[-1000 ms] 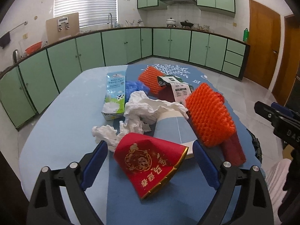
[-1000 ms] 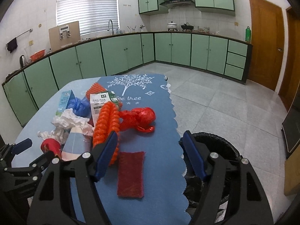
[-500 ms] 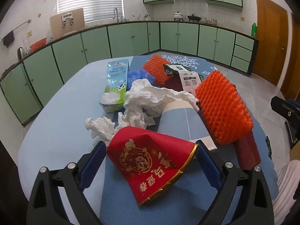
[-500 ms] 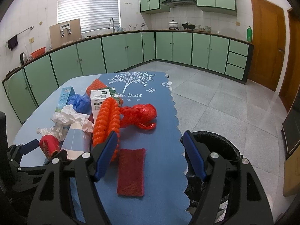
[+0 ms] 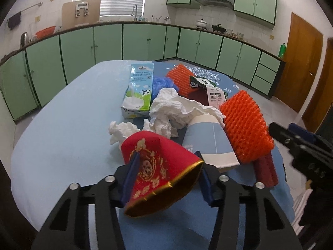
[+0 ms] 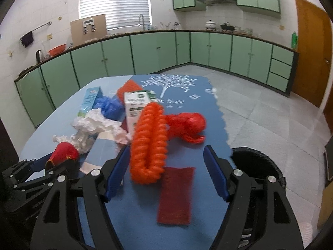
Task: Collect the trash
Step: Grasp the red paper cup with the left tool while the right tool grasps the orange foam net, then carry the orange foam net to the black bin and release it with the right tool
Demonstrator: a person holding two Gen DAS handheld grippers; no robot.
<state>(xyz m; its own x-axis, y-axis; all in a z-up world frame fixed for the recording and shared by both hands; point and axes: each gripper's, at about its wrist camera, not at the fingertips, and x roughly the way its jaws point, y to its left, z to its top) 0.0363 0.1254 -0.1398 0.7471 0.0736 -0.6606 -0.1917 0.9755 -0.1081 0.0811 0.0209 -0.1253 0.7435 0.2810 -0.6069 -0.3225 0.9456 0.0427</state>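
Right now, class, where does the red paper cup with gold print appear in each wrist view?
Left wrist: the red paper cup is at bottom centre, pinched in the left gripper.
Right wrist: it is small at lower left, in that gripper.
Shared landmark: the orange foam net.

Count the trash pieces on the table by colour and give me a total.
Red: 4, gold-trimmed red paper cone, crumpled red plastic bag, two dark red mesh pieces
Orange foam nets: 2
White tissues: 2
Blue: 3
Total: 11

Blue-clothed table [image 5: 62, 137] w/ milk carton [image 5: 138, 92], crumpled tissues [image 5: 172, 110], orange foam net [image 5: 245, 129], dark-red mat [image 6: 175, 195].
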